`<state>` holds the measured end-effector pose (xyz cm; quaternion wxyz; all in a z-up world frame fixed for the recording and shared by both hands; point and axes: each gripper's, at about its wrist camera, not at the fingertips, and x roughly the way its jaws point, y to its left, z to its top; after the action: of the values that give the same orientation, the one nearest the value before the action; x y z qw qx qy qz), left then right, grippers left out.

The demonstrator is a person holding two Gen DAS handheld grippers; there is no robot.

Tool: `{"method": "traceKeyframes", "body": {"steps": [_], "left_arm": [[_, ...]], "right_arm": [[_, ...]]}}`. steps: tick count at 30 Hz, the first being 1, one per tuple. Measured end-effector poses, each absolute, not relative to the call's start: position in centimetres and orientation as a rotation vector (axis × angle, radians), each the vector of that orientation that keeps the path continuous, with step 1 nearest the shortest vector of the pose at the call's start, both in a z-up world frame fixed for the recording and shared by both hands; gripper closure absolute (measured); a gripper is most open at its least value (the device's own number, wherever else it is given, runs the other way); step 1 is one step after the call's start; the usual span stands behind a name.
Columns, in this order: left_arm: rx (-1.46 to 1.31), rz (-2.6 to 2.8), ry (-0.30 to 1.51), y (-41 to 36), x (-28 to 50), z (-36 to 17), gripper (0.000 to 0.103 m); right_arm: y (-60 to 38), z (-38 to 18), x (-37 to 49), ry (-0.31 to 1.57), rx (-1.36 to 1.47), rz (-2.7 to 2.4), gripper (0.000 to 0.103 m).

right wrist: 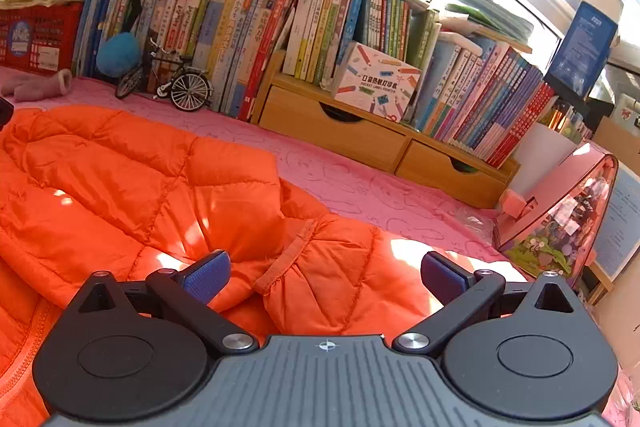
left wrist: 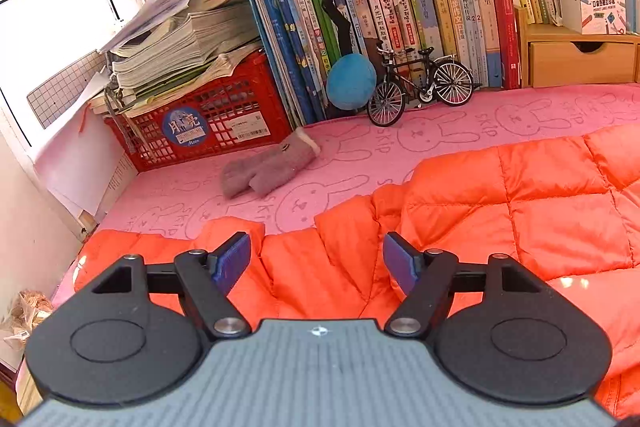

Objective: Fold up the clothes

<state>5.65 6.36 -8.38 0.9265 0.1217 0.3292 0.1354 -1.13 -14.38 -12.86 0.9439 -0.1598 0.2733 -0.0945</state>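
Observation:
An orange quilted down jacket lies spread on the pink bunny-print cloth. My left gripper hangs open over the jacket's rumpled left edge, blue pads wide apart with nothing between them. In the right wrist view the same jacket fills the lower left, with a sleeve and its ribbed cuff folded over in front. My right gripper is open just above that cuff, its fingers straddling the fabric without pinching it.
A grey knitted glove lies on the cloth beyond the jacket. Behind stand a red crate under stacked papers, a row of books, a model bicycle and wooden drawers. A pink transparent case sits at the right.

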Motion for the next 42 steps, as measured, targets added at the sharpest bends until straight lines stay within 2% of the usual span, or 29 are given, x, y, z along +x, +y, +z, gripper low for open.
{"method": "traceKeyframes", "body": {"steps": [3, 6, 8, 9, 10, 11, 12, 13, 21, 27, 34, 40, 42], "left_arm": [[0.277, 0.259, 0.669, 6.0, 4.6, -8.5, 0.030], [0.364, 0.244, 0.859, 5.3, 5.9, -11.4, 0.028], [0.338, 0.254, 0.860, 5.8, 5.6, -11.1, 0.028], [0.323, 0.260, 0.858, 6.1, 5.4, -10.9, 0.028], [0.309, 0.265, 0.855, 6.4, 5.2, -10.7, 0.028], [0.294, 0.270, 0.852, 6.7, 5.0, -10.5, 0.029], [0.279, 0.276, 0.850, 7.0, 4.8, -10.3, 0.029], [0.264, 0.281, 0.847, 7.3, 4.6, -10.1, 0.029], [0.140, 0.333, 0.811, 10.2, 2.7, -8.1, 0.030], [0.037, 0.429, 0.756, 14.2, 0.6, -6.0, 0.030], [-0.024, 0.489, 0.748, 17.3, -0.8, -5.1, 0.030], [-0.046, 0.451, 0.736, 16.9, -0.4, -5.1, 0.030], [-0.047, 0.420, 0.725, 16.3, 0.1, -5.0, 0.029]], "right_arm": [[-15.1, -13.9, -0.6, 0.621, -0.332, -0.188, 0.003], [-15.6, -15.4, 0.8, 0.704, -0.314, -0.190, 0.007], [-16.3, -15.6, 1.3, 0.736, -0.236, -0.186, 0.014], [-16.6, -15.3, 1.4, 0.741, -0.209, -0.188, 0.030], [-16.9, -14.9, 1.4, 0.744, -0.190, -0.193, 0.056], [-17.2, -14.4, 1.4, 0.743, -0.173, -0.195, 0.066], [-17.6, -13.7, 1.2, 0.734, -0.155, -0.201, 0.082], [-18.1, -13.0, 1.0, 0.722, -0.135, -0.211, 0.086], [-19.1, -5.5, 0.2, 0.499, -0.089, -0.189, 0.092], [-11.1, -0.7, 1.0, 0.332, -0.121, 0.190, 0.092], [-1.3, -4.8, -0.1, 0.445, -0.249, 0.520, 0.092], [1.5, -8.2, -1.8, 0.543, -0.337, 0.582, 0.092], [1.8, -9.0, -2.3, 0.565, -0.355, 0.583, 0.088]]}}
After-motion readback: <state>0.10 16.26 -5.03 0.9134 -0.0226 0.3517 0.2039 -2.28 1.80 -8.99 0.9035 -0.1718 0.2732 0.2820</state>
